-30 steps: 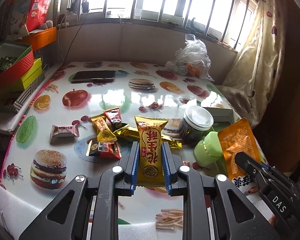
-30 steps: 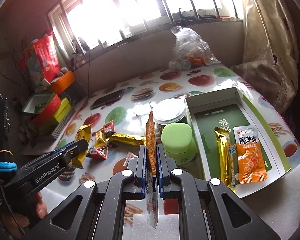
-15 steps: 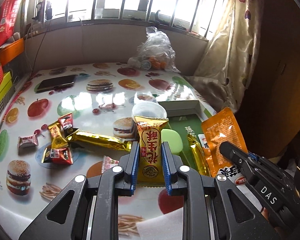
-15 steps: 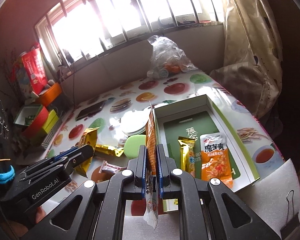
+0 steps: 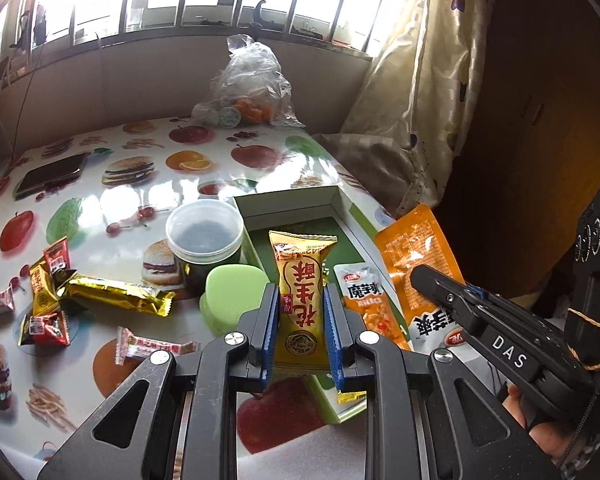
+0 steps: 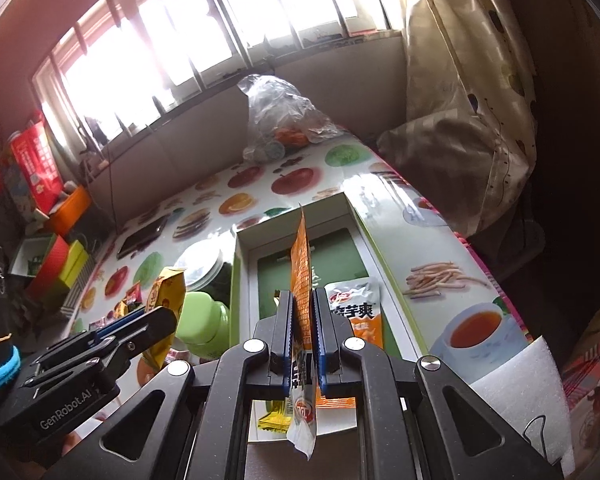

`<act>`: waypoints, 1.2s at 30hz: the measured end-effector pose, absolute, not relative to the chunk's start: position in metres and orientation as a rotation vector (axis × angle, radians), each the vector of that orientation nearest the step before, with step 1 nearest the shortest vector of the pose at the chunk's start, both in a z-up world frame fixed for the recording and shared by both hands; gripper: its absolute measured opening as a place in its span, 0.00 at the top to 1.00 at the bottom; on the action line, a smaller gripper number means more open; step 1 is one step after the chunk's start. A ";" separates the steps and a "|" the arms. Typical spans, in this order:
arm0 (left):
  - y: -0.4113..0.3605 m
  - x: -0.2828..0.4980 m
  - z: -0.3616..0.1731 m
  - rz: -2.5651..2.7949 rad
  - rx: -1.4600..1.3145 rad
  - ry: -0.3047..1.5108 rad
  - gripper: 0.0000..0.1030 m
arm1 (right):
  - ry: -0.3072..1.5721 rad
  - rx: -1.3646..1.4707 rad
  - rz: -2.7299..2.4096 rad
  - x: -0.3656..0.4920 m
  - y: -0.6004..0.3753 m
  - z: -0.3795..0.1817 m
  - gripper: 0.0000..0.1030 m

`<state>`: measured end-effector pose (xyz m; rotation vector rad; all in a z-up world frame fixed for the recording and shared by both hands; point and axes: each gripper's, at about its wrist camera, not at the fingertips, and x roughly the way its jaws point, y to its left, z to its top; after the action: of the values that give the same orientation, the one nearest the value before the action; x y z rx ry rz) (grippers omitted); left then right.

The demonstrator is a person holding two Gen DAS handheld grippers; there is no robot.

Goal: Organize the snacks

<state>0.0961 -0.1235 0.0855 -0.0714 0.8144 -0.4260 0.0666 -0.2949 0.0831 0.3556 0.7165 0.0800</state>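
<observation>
While your left gripper [image 5: 301, 312] stays clamped on the yellow peanut-candy packet [image 5: 302, 300], it has swung over the green-lined box [image 5: 292, 200] from the snack pile at nine o'clock. Your right gripper [image 6: 302, 320] is pinched on the orange pouch [image 6: 302, 264], held edge-on above the same box. Inside, at three o'clock of the yellow packet, lies another orange-and-white pouch [image 5: 370, 304].
</observation>
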 end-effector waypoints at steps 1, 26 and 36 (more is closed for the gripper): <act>-0.126 0.097 0.084 -0.437 -0.075 0.820 0.78 | 0.724 0.366 0.076 0.069 -0.299 0.080 0.91; -0.179 0.115 0.039 -0.437 0.009 0.932 0.78 | 0.840 0.410 0.139 0.107 -0.327 0.021 0.91; -0.181 0.119 0.034 -0.427 0.017 0.956 0.78 | 0.827 0.360 0.115 0.105 -0.326 0.027 0.84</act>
<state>0.1186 -0.1807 0.0340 0.0170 0.9563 -0.4274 0.1046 -0.3255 0.0265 0.3602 0.8267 0.1145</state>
